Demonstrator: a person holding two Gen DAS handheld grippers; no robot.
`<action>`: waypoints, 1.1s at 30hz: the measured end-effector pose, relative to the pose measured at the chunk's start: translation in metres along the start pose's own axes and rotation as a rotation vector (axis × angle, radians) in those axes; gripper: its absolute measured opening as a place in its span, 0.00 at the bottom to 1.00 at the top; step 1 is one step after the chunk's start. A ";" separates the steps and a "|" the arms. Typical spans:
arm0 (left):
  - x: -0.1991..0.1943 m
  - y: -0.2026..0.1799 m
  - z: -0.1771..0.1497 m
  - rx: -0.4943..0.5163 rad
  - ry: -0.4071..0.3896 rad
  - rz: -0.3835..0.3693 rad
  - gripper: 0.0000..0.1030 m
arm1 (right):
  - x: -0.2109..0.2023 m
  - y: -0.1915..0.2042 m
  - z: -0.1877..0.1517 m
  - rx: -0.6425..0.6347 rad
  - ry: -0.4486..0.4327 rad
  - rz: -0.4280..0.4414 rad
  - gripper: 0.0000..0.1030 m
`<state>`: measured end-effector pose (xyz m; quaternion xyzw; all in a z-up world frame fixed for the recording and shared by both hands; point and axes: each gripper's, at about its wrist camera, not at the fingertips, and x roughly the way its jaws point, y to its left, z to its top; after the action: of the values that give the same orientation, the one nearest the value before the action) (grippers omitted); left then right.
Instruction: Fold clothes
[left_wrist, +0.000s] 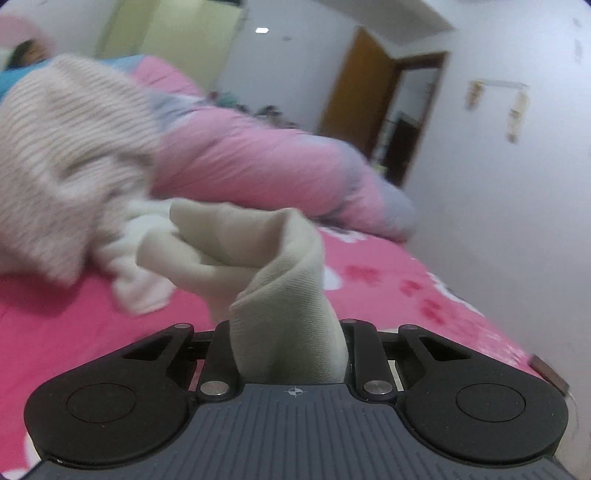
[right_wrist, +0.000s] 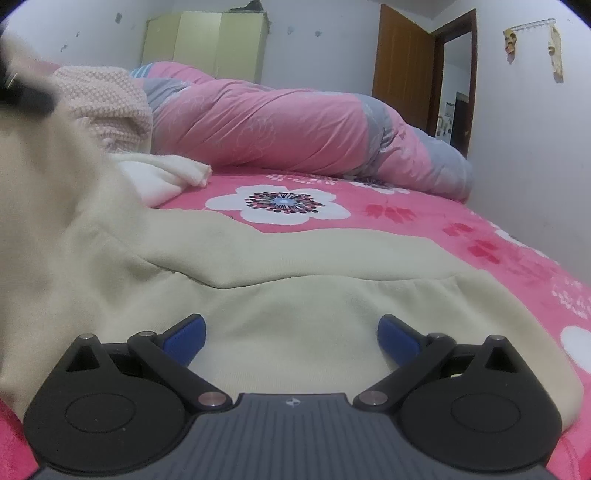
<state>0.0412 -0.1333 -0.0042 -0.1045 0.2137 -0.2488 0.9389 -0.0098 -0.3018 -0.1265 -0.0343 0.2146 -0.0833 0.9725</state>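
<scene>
1. My left gripper (left_wrist: 288, 332) is clamped on a bunched fold of the cream garment (left_wrist: 280, 295); the cloth rises in a twisted column between the two black fingers and hides their pads.
2. Through the left wrist camera that pinched fold is lifted clear of the pink floral bedsheet (left_wrist: 92, 332), and the picture is blurred on its left side.
3. My right gripper (right_wrist: 291, 339) stands wide open, its blue pads (right_wrist: 184, 339) well apart, with nothing between them; it sits low over the garment.
4. In the right wrist camera the cream garment (right_wrist: 295, 306) lies spread flat across the near part of the bedsheet (right_wrist: 480, 240), running under the gripper and off towards the bed's left edge, where part of it rises steeply.
5. Beyond it, near the far left of the bed, I see a white folded cloth (right_wrist: 166, 177) lying on the sheet, and behind that a pale pink knitted garment (right_wrist: 107, 103) in a heap.
6. A rolled pink and grey quilt (right_wrist: 295, 129) lies along the far edge of the bed against the wall.
7. A brown door (right_wrist: 402, 62) stands open in the far right corner of the room.
</scene>
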 end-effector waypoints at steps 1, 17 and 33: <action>0.004 -0.010 0.002 0.027 0.006 -0.022 0.20 | -0.001 0.000 -0.001 0.003 -0.007 -0.003 0.99; 0.110 -0.125 -0.019 0.469 0.315 -0.198 0.26 | -0.013 -0.013 -0.010 0.045 -0.061 0.015 0.99; 0.129 -0.093 0.031 -0.128 0.530 -0.547 0.78 | -0.012 -0.015 -0.011 0.053 -0.067 0.030 0.99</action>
<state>0.1167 -0.2762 0.0065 -0.1483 0.4284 -0.4947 0.7414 -0.0277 -0.3144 -0.1296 -0.0083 0.1804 -0.0731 0.9808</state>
